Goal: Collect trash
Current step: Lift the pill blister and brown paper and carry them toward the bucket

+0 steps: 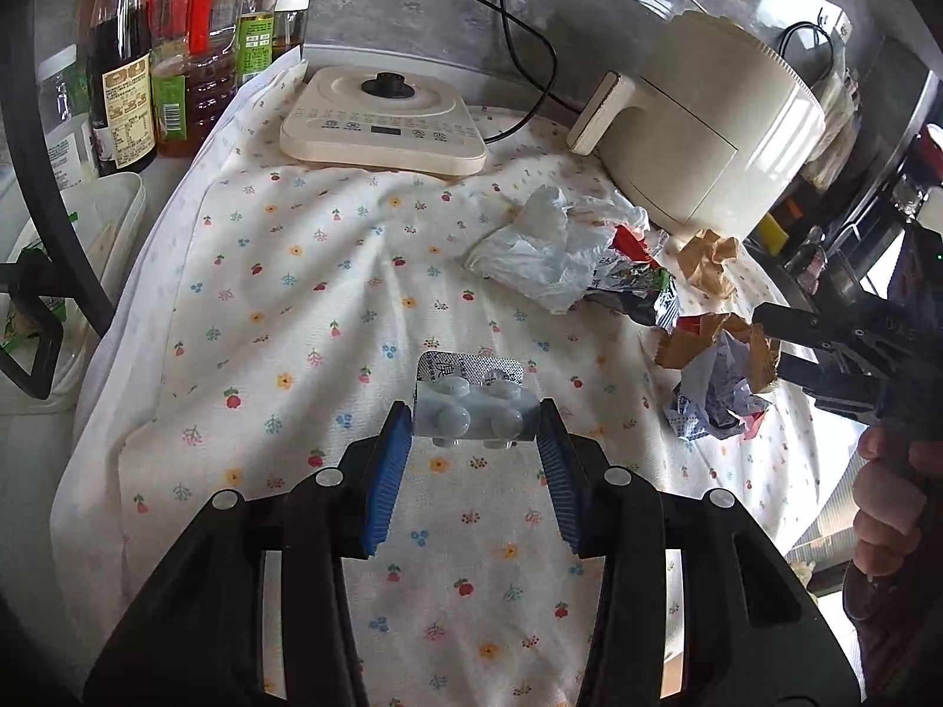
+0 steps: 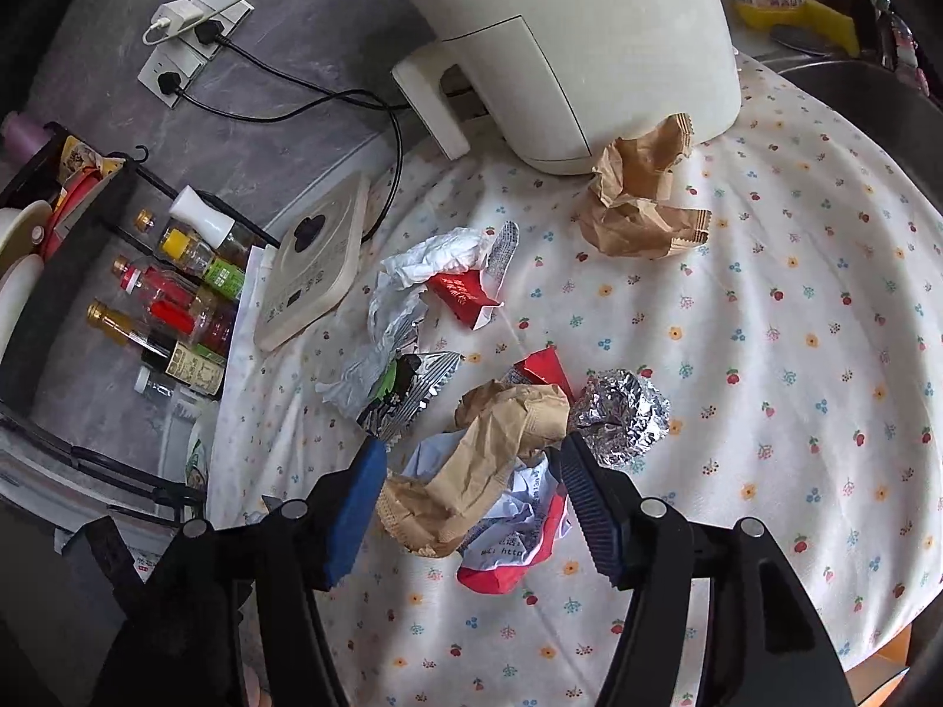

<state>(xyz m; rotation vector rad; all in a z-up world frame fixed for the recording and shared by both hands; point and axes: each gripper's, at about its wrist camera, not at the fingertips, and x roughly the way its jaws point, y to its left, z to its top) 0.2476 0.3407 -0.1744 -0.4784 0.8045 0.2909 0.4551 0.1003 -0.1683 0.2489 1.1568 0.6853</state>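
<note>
I note a blister pack (image 1: 468, 406) clamped between the blue pads of my left tongs (image 1: 474, 430), carried clear above the flowered cloth (image 1: 294, 306) that covers the counter. My right tongs (image 2: 471, 471) stand wide, one pad on either side of a crumpled brown paper wrapper (image 2: 483, 459) lying on top of white printed paper and a red scrap; I cannot confirm that either pad presses on it. A ball of foil (image 2: 625, 418) sits just beside that heap, touching the right-hand pad's side of it. Further out on the cloth lie a red packet (image 2: 465, 297), crumpled white tissue (image 2: 412, 271) and a silver wrapper (image 2: 412, 389), grouped together, and a second brown paper wrapper (image 2: 642, 200) resting against the base of a cream air fryer (image 2: 589, 47). A flat cream appliance base (image 1: 383, 118) lies at the back of the cloth, with black cables running up to wall sockets (image 2: 183, 41). Bottles (image 1: 171, 53) of oil and sauce stand beside the cloth at the left. In the left wrist view a hand (image 1: 890, 506) grips the right tool's handle.
</note>
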